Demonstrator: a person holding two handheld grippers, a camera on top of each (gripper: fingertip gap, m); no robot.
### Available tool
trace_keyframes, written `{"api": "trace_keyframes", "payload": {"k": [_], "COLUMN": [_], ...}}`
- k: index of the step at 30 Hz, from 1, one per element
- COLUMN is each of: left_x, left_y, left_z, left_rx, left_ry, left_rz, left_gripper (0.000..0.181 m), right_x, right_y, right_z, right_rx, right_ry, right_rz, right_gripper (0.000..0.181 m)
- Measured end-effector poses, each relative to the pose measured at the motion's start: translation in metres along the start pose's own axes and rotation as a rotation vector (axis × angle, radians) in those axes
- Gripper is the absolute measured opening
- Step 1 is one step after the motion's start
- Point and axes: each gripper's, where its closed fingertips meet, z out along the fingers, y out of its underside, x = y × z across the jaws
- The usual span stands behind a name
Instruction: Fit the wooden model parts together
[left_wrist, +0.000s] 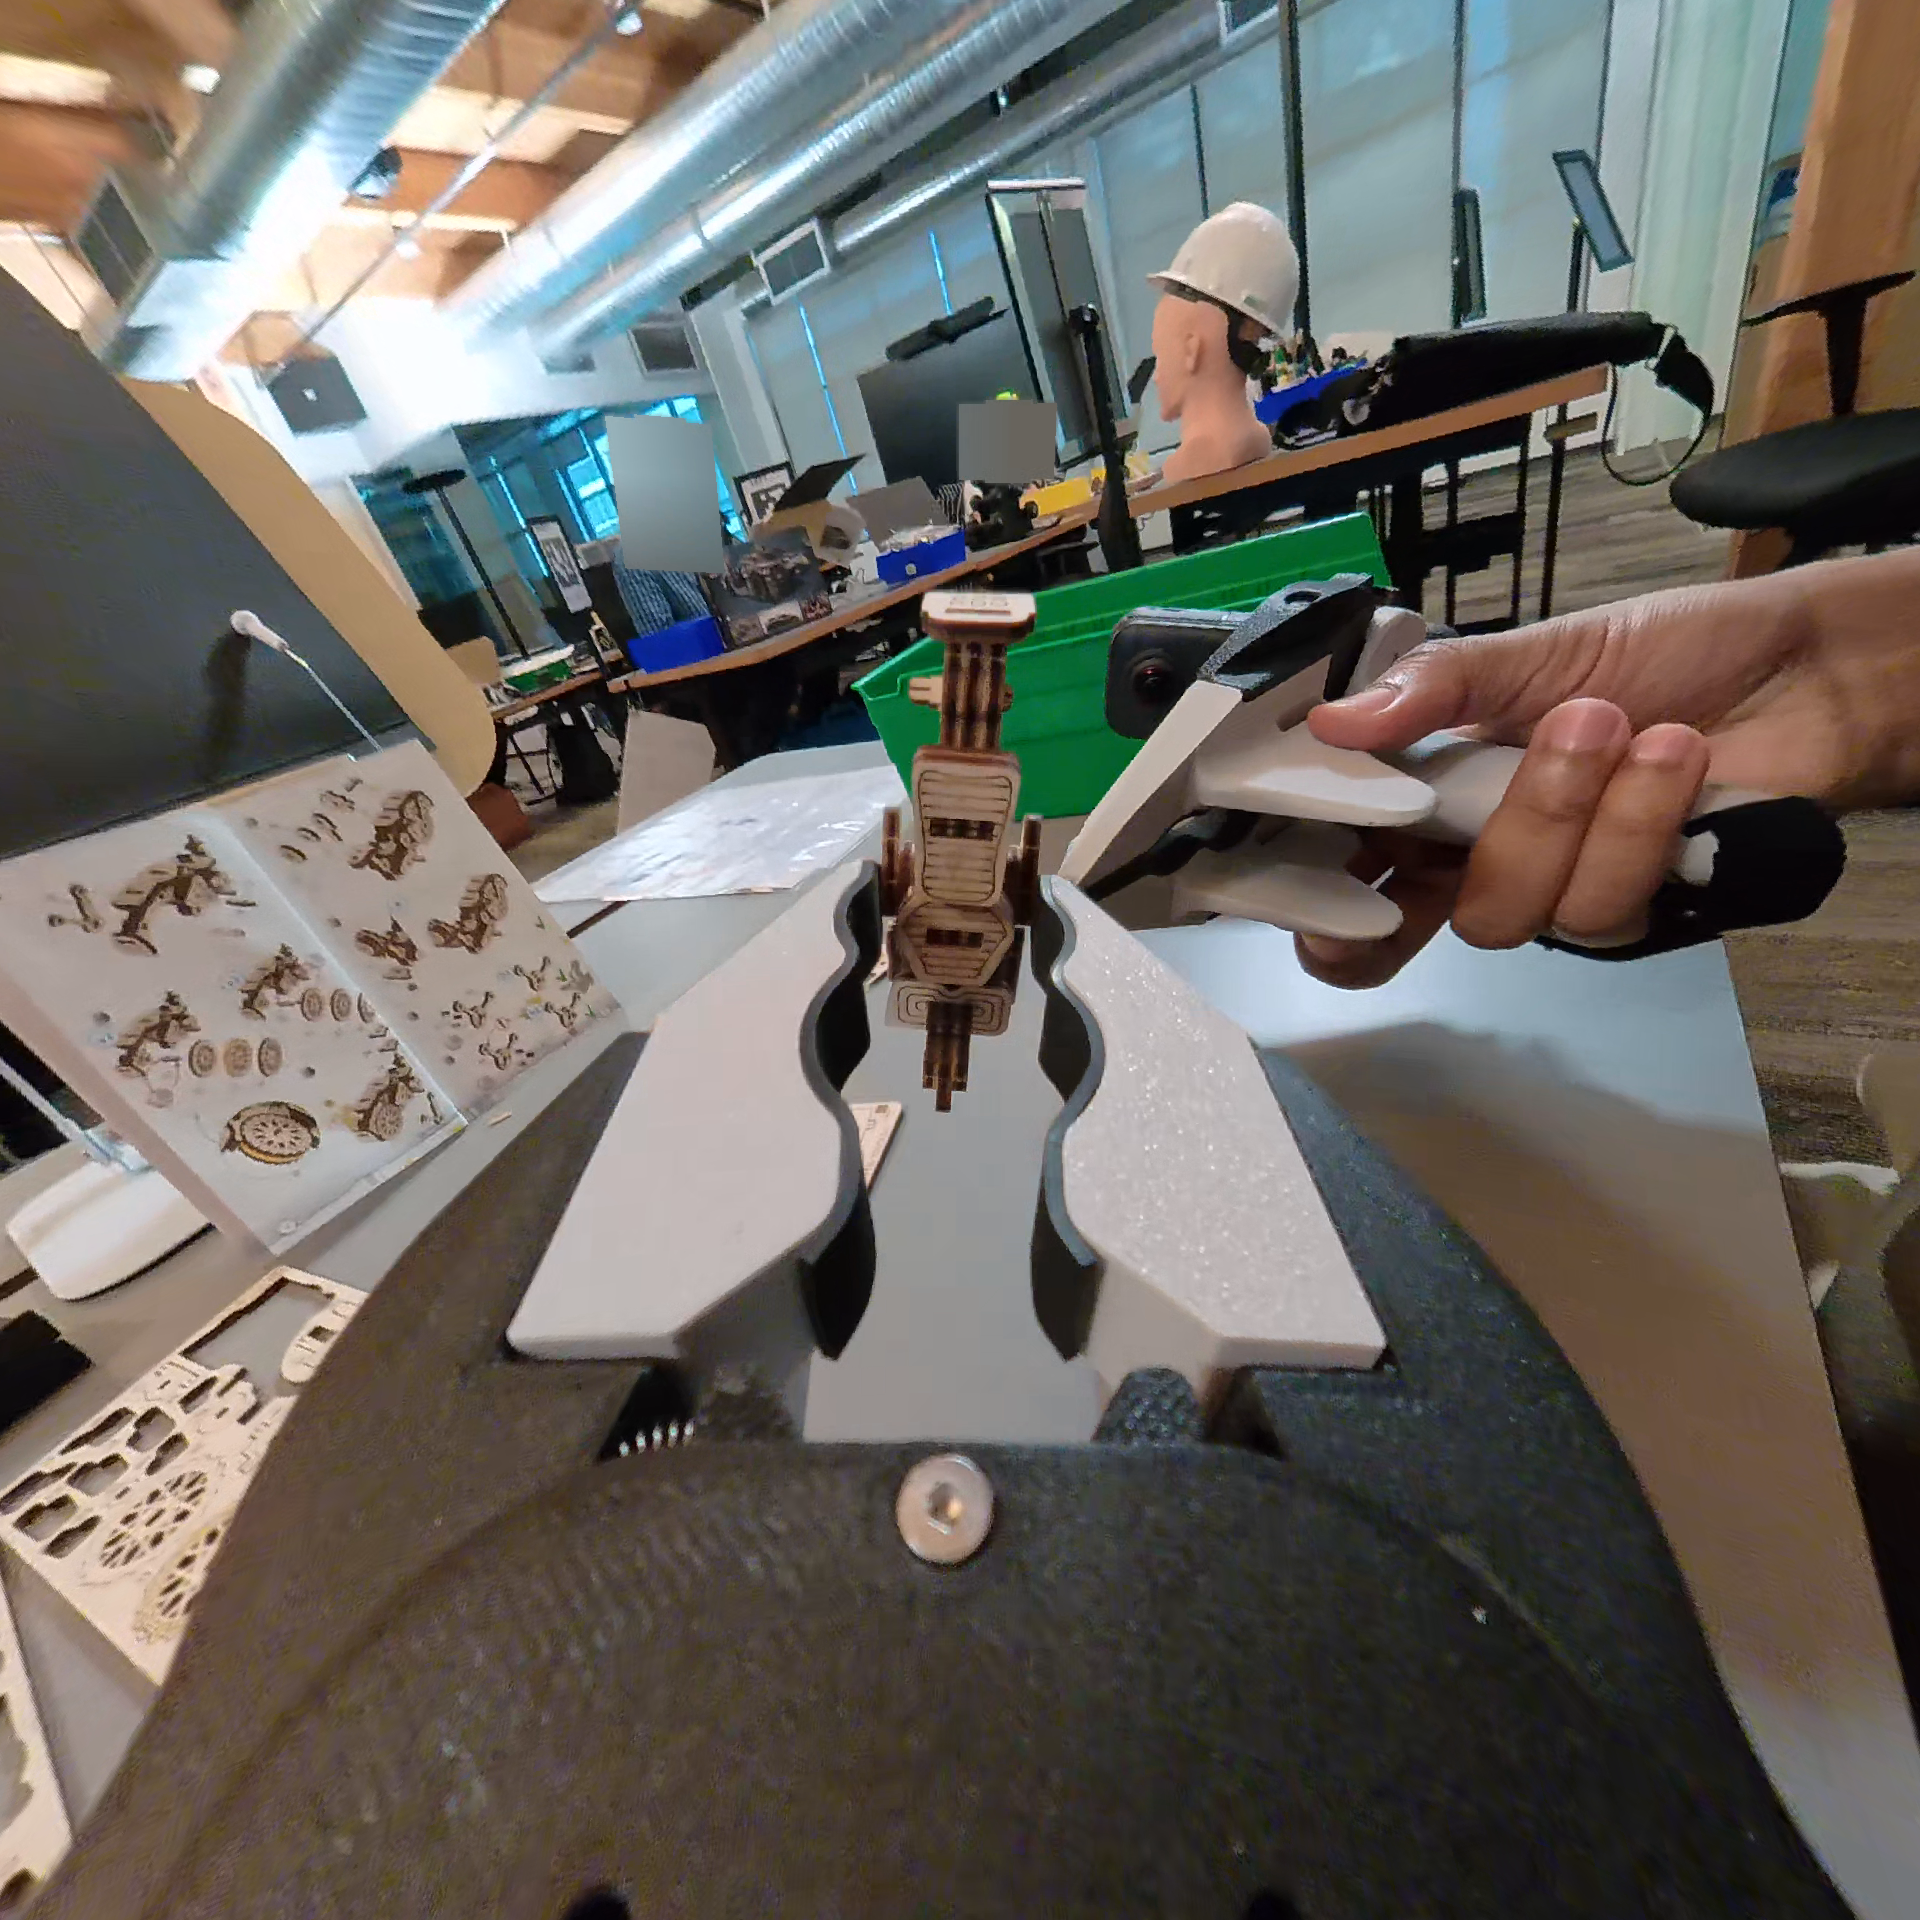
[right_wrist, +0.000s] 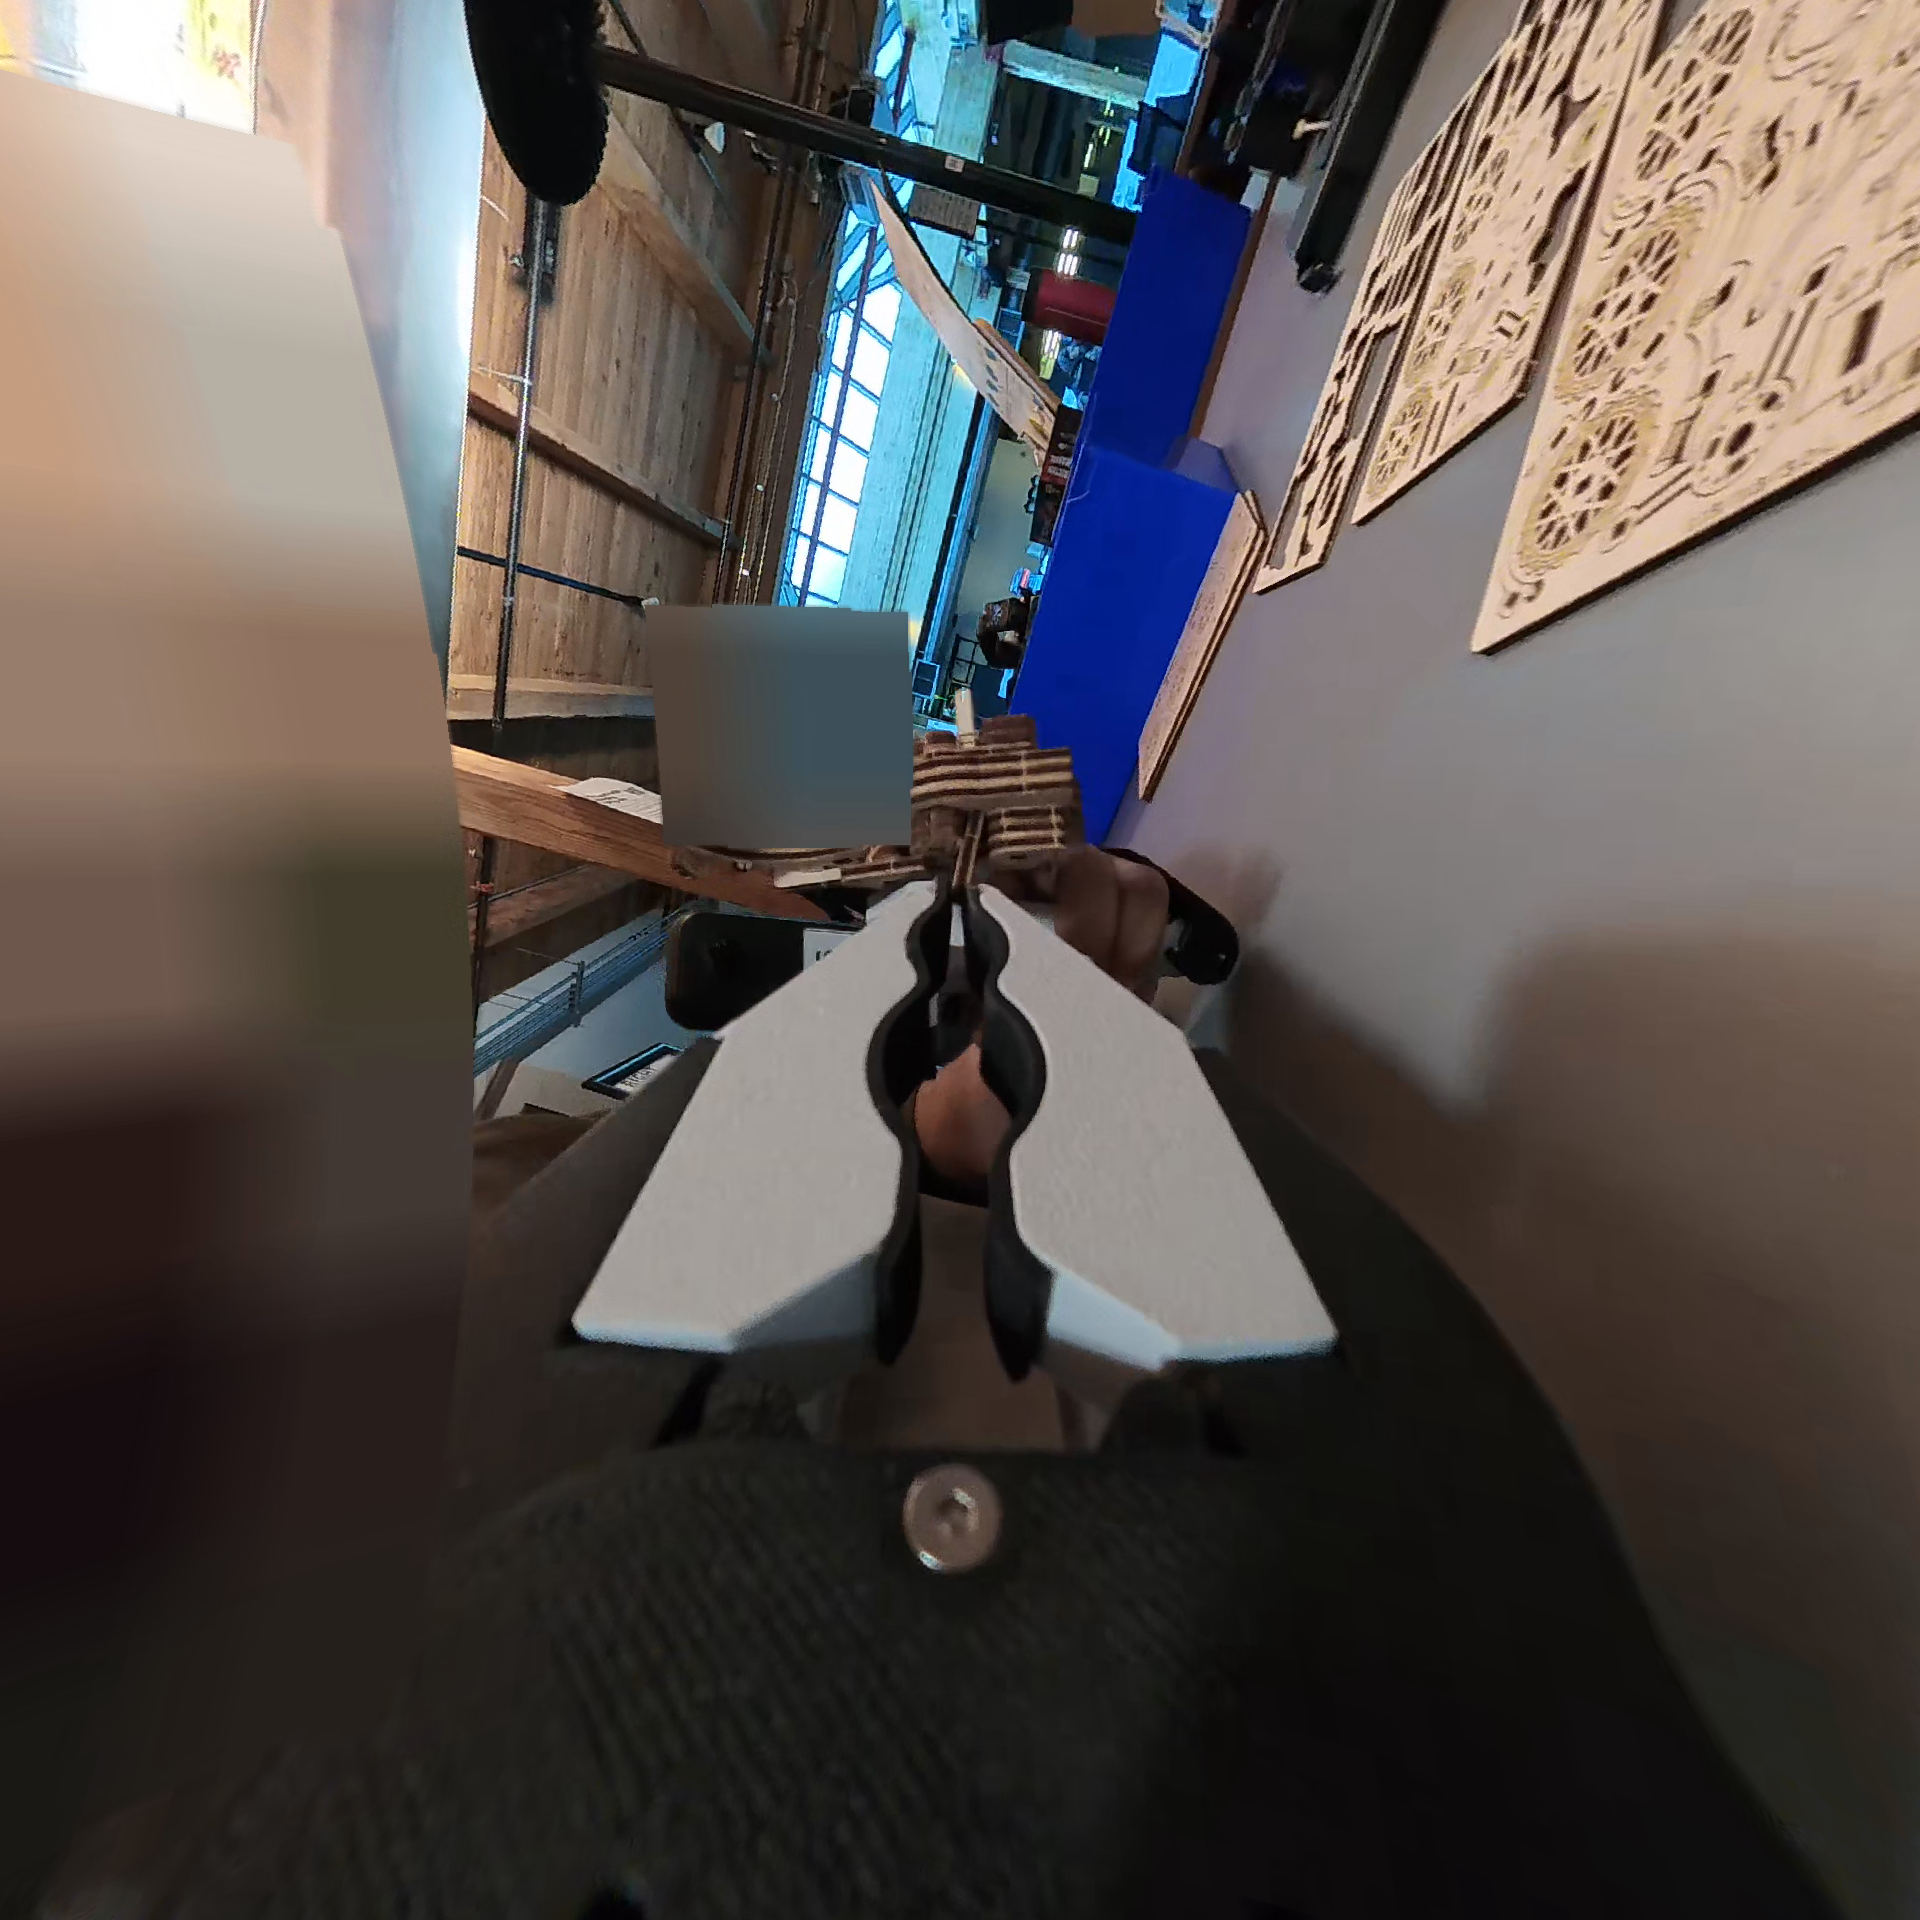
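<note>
My left gripper (left_wrist: 956, 914) is shut on a small wooden model (left_wrist: 961, 831) and holds it upright above the grey table (left_wrist: 1455, 1091). The model is a slatted, layered plywood body with a flat cap on top. My right gripper (left_wrist: 1075, 883), held by a hand (left_wrist: 1558, 769), comes in from the right with its tips against the model's right side. In the right wrist view the right gripper (right_wrist: 958, 904) has its jaws almost together on a thin wooden part (right_wrist: 962, 860) at the edge of the model (right_wrist: 997, 795). Whether that part is separate or joined to the model is unclear.
An open instruction booklet (left_wrist: 291, 966) stands at the left. Plywood sheets with cut-out parts (left_wrist: 135, 1475) lie at the front left and also show in the right wrist view (right_wrist: 1662, 312). A small wooden piece (left_wrist: 878, 1132) lies under my left gripper. A green bin (left_wrist: 1049, 665) stands behind, blue bins (right_wrist: 1122, 582) beyond. My left and right fingertips are right by each other.
</note>
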Motion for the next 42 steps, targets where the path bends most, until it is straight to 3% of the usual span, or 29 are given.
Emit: {"api": "trace_keyframes", "payload": {"k": [6, 14, 20, 30, 35, 39, 42], "left_x": [-0.002, -0.012, -0.028, -0.024, -0.023, -0.023, -0.021], "left_y": [-0.002, 0.004, 0.026, 0.064, 0.065, 0.066, 0.067], "left_z": [-0.001, 0.002, 0.004, 0.008, 0.008, 0.008, 0.009], "left_rx": [0.020, 0.003, -0.080, -0.214, -0.216, -0.219, -0.233], "left_ry": [0.001, -0.002, -0.055, -0.031, -0.019, -0.013, -0.007], "left_rz": [-0.044, -0.298, -0.601, -1.061, -1.073, -1.093, -1.086], "left_gripper": [0.027, 0.026, 0.026, 0.026, 0.026, 0.026, 0.026], "right_x": [-0.003, 0.003, 0.016, 0.038, 0.041, 0.045, 0.047], "right_y": [0.001, -0.003, -0.006, -0.013, -0.009, -0.010, -0.012], "right_z": [0.002, 0.001, -0.002, -0.011, -0.008, -0.008, -0.010], "right_rx": [0.006, 0.005, -0.010, -0.074, -0.079, -0.002, 0.037], "right_ry": [-0.008, 0.078, 0.195, 0.433, 0.388, 0.223, 0.148], "right_rz": [-0.047, -0.158, -0.271, -0.512, -0.410, -0.015, 0.145], "right_gripper": [0.000, 0.000, 0.000, 0.000, 0.000, 0.000, 0.000]}}
